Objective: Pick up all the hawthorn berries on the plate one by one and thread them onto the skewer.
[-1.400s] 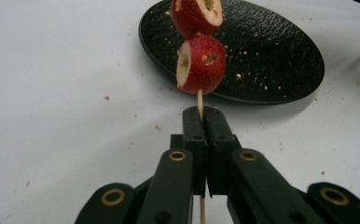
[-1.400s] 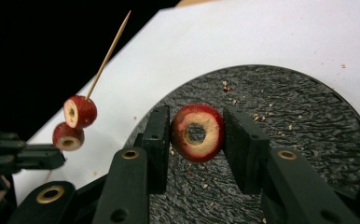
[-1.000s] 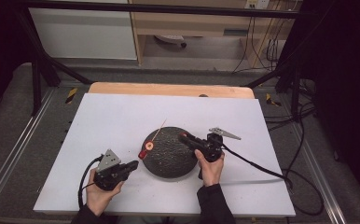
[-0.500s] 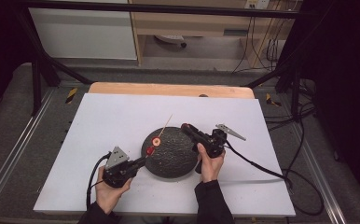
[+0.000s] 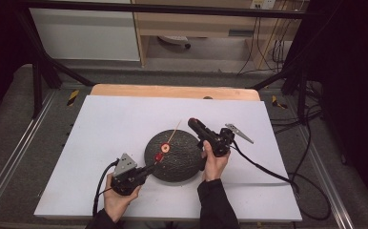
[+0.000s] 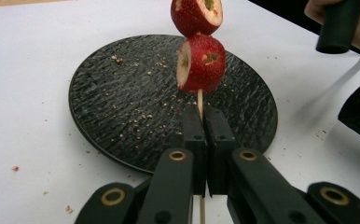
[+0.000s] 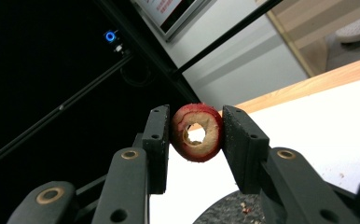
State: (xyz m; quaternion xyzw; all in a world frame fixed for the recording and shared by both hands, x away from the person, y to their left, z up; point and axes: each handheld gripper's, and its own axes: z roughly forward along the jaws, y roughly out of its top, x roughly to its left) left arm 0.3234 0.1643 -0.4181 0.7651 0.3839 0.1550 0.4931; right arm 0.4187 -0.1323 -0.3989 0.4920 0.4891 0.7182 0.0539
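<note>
From the high view, the left hand-held gripper [image 5: 149, 168] is clenched on the lower end of a thin wooden skewer [image 5: 173, 131] that slants up over a dark round plate [image 5: 177, 162] on the white counter [image 5: 106, 119]. A red fruit piece [image 5: 161, 152] sits low on the stick, close to that gripper. The right hand-held gripper [image 5: 193, 123] is raised at the far edge of the plate, near the skewer's bare tip. To my eye, the risk here is alignment: tip and fruit hole are both small, and a slight wobble of either hand could make the point miss or stab the flesh.

In the left gripper view, the jaws are pressed tight on the skewer [image 6: 200, 105], with two cored red fruits [image 6: 201, 63] stacked just above them and crumbs scattered on the plate [image 6: 122, 107]. The stick is thin; pushing down hard from above could bend or snap it, or make it slide through the grip.

In the right gripper view, the right hand-held gripper [image 7: 196, 133] is grasping a cored red fruit ring [image 7: 197, 132] by its sides, the hole facing the camera. The ring looks soft, so a squeeze too firm could crack it, and a loose one could let it twist or drop onto the plate [image 7: 234, 210].
</note>
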